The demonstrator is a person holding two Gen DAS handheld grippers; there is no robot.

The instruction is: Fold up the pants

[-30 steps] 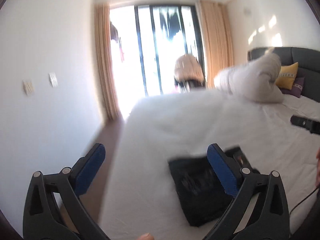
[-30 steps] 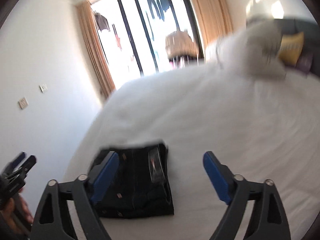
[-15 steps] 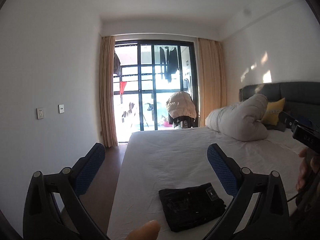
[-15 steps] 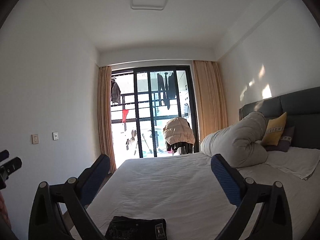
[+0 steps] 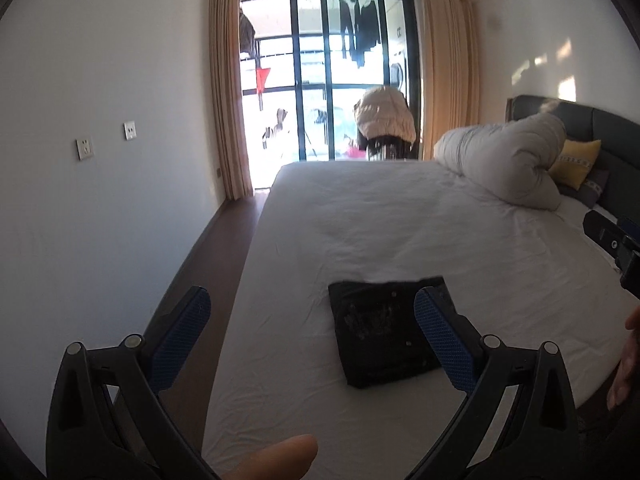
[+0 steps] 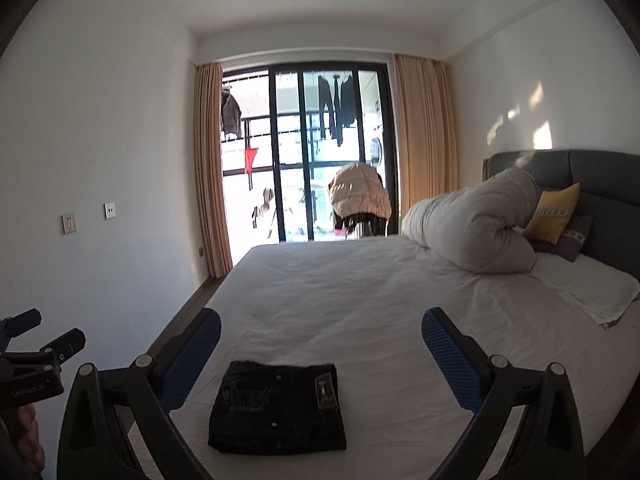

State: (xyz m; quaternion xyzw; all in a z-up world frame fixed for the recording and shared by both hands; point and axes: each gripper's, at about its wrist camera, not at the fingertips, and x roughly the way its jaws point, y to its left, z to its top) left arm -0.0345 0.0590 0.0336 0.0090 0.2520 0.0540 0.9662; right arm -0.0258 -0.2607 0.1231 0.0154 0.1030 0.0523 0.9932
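Your left gripper hangs above the near left edge of the bed, its blue-padded fingers spread wide with nothing between them. The pants lie folded into a compact dark rectangle on the white sheet, clear of both tools; in the left wrist view the right-hand pad overlaps their near corner. Your right gripper is likewise held above the bed, fingers spread wide and holding nothing. In the right wrist view the pants sit flat below and between the fingers, label patch facing up. Further right, a rolled duvet rests against the headboard, with a yellow cushion beside it.
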